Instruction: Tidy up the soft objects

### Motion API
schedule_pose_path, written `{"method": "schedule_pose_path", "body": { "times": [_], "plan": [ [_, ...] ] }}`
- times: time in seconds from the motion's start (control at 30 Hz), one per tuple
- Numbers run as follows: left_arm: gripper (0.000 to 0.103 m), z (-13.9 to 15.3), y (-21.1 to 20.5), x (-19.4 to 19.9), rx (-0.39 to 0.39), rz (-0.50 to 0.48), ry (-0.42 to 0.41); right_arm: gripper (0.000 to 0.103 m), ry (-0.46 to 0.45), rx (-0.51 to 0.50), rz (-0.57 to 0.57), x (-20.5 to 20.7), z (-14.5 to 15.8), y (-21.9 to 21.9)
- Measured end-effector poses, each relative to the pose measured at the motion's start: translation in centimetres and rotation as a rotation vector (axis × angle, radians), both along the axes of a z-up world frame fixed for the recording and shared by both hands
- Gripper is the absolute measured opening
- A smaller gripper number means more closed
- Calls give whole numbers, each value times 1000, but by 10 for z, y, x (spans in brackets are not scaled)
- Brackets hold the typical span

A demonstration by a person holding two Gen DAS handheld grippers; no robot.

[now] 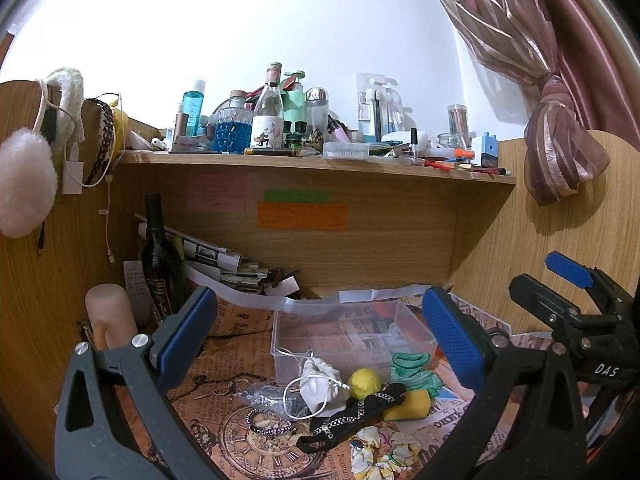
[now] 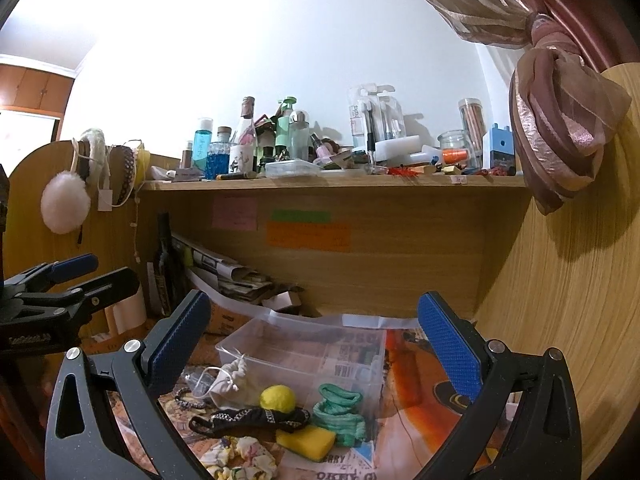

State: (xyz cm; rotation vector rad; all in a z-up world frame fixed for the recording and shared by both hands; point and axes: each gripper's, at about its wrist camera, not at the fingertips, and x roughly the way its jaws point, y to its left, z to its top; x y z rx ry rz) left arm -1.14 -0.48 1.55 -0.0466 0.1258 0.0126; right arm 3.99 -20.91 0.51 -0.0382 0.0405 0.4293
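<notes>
I get blown-out glare on the white wall [image 1: 160,40] upper left, both views. Curtain [image 2: 560,128] casts soft shadow on wood. Desk dimmer. Heavy fisheye bending, dark vignette at edges.

A lived-in bedroom corner at home, with a cluttered wooden desk.

A shelf [image 1: 280,160] above the desk [image 1: 224,344] is crowded with toiletry and perfume bottles [image 1: 272,116], packaged toothbrushes [image 1: 376,108] and a jar of pencils [image 2: 472,120]. Fluffy earmuffs [image 1: 24,184] and hairbands hang off the side panel, sticky notes [image 1: 302,216] dot the back board, a knotted mauve curtain [image 1: 560,152] drapes at the right, and a wine bottle [image 1: 158,256] leans by stacked papers on newspaper-print lining.
</notes>
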Motion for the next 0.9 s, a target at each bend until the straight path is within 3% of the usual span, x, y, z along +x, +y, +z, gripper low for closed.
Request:
{"method": "schedule_pose_path", "body": {
  "times": [0.9],
  "plan": [
    [103, 2, -4, 1, -4, -13, -13, 103, -1, 5, 1, -2, 1, -1]
  ]
}}
